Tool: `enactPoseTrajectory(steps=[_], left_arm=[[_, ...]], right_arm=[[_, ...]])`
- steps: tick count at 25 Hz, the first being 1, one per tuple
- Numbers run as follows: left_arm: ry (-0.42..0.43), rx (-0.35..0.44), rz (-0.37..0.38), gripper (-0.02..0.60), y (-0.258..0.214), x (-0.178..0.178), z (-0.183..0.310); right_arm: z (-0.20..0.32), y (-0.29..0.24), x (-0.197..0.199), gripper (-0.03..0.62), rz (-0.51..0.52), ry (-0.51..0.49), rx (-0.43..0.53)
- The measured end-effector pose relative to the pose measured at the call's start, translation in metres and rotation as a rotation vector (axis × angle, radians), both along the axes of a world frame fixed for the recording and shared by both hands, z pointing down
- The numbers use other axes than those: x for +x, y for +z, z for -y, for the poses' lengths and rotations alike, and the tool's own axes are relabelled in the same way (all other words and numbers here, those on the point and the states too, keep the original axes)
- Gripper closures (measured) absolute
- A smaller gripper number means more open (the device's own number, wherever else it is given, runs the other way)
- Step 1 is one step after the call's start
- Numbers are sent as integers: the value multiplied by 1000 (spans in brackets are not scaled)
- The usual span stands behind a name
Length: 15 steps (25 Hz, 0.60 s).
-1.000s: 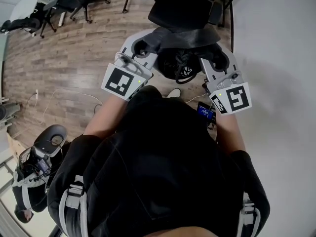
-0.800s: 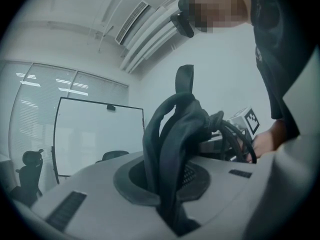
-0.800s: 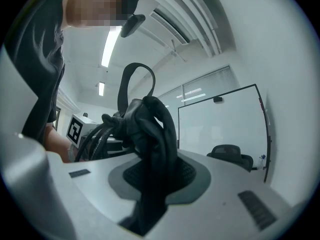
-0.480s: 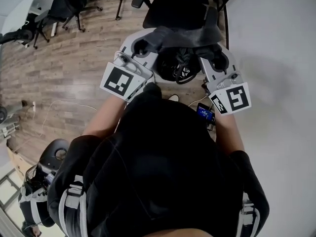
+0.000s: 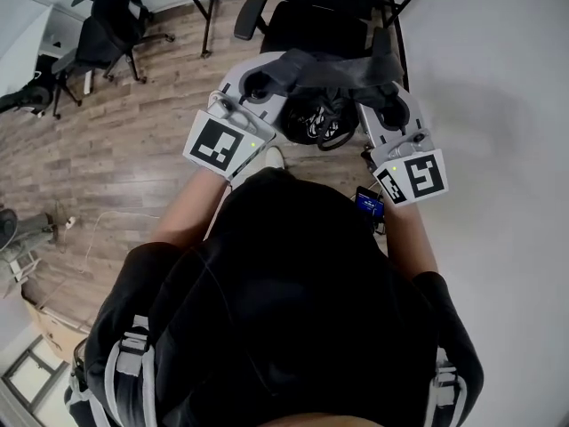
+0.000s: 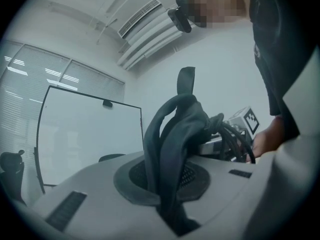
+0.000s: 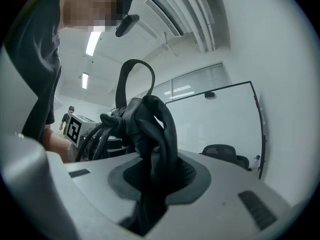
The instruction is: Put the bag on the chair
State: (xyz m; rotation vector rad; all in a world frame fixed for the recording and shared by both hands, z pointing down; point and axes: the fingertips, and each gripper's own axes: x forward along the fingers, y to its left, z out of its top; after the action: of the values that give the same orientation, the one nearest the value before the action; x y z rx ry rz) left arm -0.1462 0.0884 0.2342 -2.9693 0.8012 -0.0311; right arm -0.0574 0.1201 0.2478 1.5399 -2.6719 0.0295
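Black bag [image 5: 317, 121] hangs pinched by its straps in the left gripper [image 5: 265, 80] and the right gripper [image 5: 388, 94], just short of the chair [image 5: 313, 23] at top centre, not yet set down.

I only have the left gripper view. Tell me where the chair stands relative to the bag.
Observer: In the head view the black chair stands straight ahead, just beyond the bag.
Operator: Report the right grip.
Observer: The right gripper view shows the right gripper shut on the bag's dark fabric.
Operator: Say whether the bag is over the seat.
Observer: Not yet, it seems; it hangs between the left gripper and the right, above the wood floor.
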Motion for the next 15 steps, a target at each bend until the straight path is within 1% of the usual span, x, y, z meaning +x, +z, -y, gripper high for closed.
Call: enactPoseTrajectory(steps=[7, 15], left_arm=[[68, 15, 3, 546, 14, 4, 1], [79, -7, 10, 546, 45, 11, 6]], right_arm=[[-1, 18, 3, 516, 43, 73, -5], [1, 49, 9, 516, 54, 92, -26]])
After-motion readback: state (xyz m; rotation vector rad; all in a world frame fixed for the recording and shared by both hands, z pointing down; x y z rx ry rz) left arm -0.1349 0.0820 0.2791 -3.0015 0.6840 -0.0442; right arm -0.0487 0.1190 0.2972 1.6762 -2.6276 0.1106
